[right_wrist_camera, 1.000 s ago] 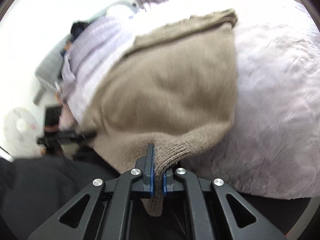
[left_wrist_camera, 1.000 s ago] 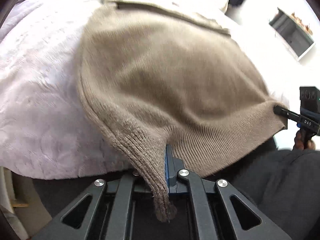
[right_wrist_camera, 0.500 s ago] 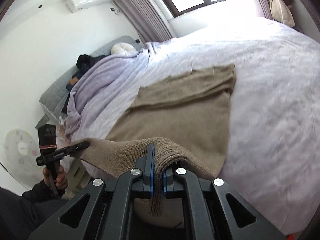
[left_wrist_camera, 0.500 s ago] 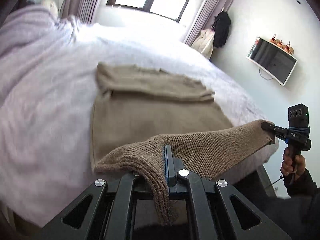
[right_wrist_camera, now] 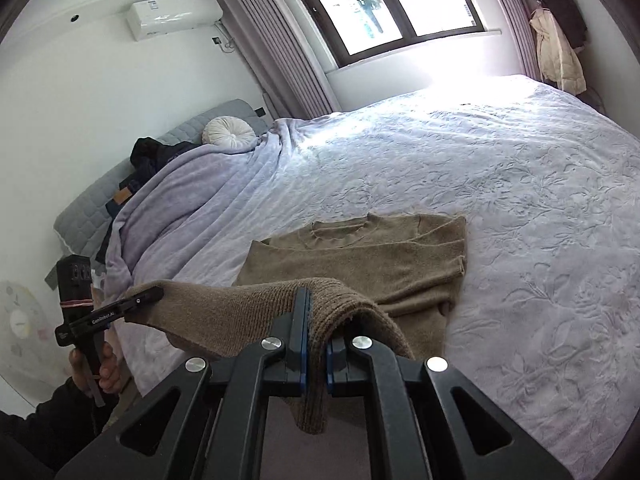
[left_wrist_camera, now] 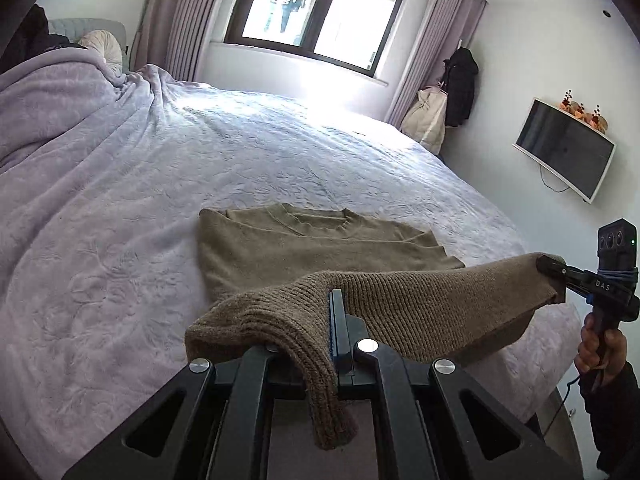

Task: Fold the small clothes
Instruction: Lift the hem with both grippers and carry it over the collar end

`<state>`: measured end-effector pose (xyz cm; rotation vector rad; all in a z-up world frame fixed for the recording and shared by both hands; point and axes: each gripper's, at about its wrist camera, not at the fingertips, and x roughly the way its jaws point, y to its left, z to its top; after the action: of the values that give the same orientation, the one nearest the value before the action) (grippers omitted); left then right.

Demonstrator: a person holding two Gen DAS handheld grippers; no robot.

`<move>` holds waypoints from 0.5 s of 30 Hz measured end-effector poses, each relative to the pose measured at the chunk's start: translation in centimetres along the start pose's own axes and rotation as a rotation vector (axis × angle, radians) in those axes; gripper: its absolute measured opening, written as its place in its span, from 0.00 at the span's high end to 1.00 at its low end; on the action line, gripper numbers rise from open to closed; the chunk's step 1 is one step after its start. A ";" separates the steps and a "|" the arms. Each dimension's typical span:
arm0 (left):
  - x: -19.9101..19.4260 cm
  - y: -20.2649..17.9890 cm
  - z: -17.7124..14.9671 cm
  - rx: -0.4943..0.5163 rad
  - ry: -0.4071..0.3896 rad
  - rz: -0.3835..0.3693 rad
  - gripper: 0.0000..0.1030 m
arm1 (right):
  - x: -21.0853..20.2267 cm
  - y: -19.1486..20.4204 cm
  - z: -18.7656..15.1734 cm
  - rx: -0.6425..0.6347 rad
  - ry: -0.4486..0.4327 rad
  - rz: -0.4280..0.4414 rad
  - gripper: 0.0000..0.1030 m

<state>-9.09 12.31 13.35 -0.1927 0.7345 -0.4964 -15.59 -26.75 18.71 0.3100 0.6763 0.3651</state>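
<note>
A brown knitted sweater lies on the bed with its neckline at the far end. Its ribbed hem is lifted off the bed and stretched between both grippers. My left gripper is shut on the hem's left corner, and the cloth drapes over its fingers. My right gripper is shut on the right corner. Each gripper also shows in the other's view: the right gripper at the right edge, the left gripper at the left, both clamped on the hem.
The bed wears a pale lilac bedspread, bunched into a heap at the far left. A window fills the far wall. A TV hangs on the right wall. A person's hand grips the right handle.
Both grippers have risen and tilted up, lifting the hem off the near bed edge. The sweater's body, once filling the views, now lies lower and farther off, with the whole room in sight.
</note>
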 end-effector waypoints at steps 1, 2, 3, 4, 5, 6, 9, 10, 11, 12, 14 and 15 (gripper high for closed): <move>0.7 0.1 0.5 -0.003 0.002 0.008 0.93 | 0.5 -0.1 0.6 0.004 0.001 -0.003 0.94; 1.3 0.3 1.1 -0.005 0.003 0.015 0.93 | 1.0 -0.2 1.1 0.006 0.000 -0.008 0.94; 1.7 0.4 1.5 -0.007 0.003 0.016 0.93 | 1.4 -0.2 1.7 0.006 -0.001 -0.014 0.94; 2.2 0.6 2.4 -0.013 0.001 0.020 0.93 | 1.9 -0.2 2.5 0.003 -0.003 -0.021 0.94; 2.5 0.7 2.8 -0.019 -0.001 0.020 0.93 | 2.2 -0.2 2.9 0.001 -0.004 -0.026 0.94; 2.8 0.9 3.5 -0.026 -0.003 0.018 0.93 | 2.7 -0.2 3.6 -0.001 -0.006 -0.032 0.94; 4.2 1.4 5.7 -0.033 -0.009 0.016 0.93 | 4.2 -0.6 5.8 0.001 -0.007 -0.051 0.94; 4.8 1.5 6.2 -0.035 -0.008 0.018 0.93 | 5.1 -1.1 6.5 0.013 -0.005 -0.060 0.94; 5.5 1.7 6.7 -0.036 -0.003 0.019 0.93 | 5.8 -1.5 7.0 0.021 -0.003 -0.065 0.94; 6.4 1.9 7.1 -0.037 0.006 0.023 0.93 | 6.6 -2.0 7.4 0.032 0.002 -0.073 0.94; 8.4 2.3 7.8 -0.041 0.033 0.038 0.93 | 8.5 -3.2 8.1 0.057 0.018 -0.088 0.94; 9.5 2.6 8.0 -0.046 0.049 0.044 0.93 | 9.5 -3.7 8.4 0.069 0.028 -0.096 0.94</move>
<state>3.35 9.84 12.63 -0.2072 0.7968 -0.4436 -2.43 -27.42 18.26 0.3376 0.7296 0.2553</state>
